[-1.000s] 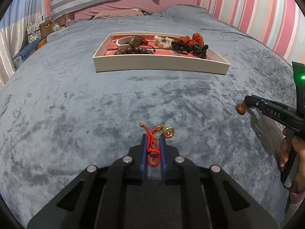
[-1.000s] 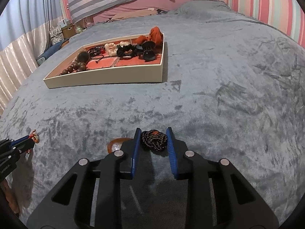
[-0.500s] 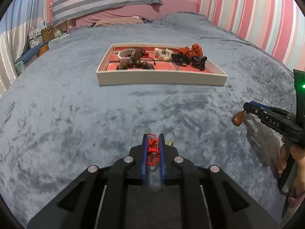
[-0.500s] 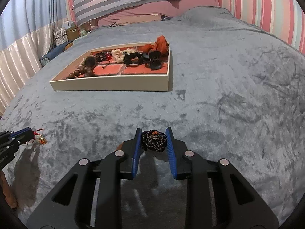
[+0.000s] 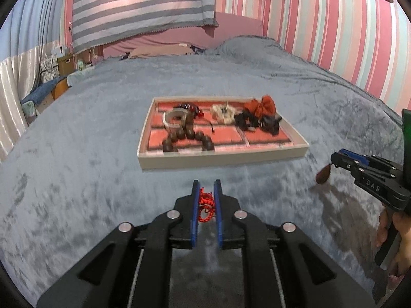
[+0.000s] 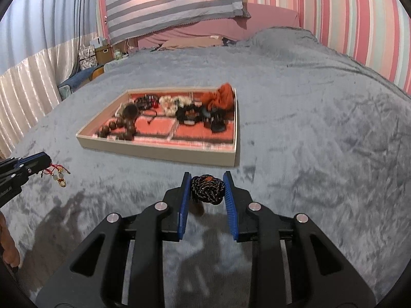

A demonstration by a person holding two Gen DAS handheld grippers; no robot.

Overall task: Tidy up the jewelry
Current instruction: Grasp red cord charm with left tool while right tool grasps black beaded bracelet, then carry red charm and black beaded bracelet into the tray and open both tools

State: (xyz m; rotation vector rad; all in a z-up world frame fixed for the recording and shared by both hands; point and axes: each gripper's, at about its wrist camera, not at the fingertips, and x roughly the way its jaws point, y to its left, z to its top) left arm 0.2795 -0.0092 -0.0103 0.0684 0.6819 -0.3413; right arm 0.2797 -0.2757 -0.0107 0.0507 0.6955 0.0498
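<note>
**Both Hand-Held Grippers Loaded Above the Bed**

Seen along the left fingers: left hand-held gripper (image 5: 206, 188) pinched narrow on a red cord charm (image 5: 205, 204), above the grey bed cover (image 5: 84, 169). Beyond, cream tray (image 5: 221, 157) with jewelry, on the bed. At right, right hand-held gripper (image 5: 335, 159), brown pendant (image 5: 323, 175) dangling below.

Seen along the right fingers: right hand-held gripper (image 6: 207, 178) clamped on a black braided bracelet (image 6: 207, 188). At left, charm hanging free, clear of the cover.

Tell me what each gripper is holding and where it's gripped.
Left gripper pinches a red cord charm by its cord; right gripper clamps a black braided cord bundle across its coil.
</note>
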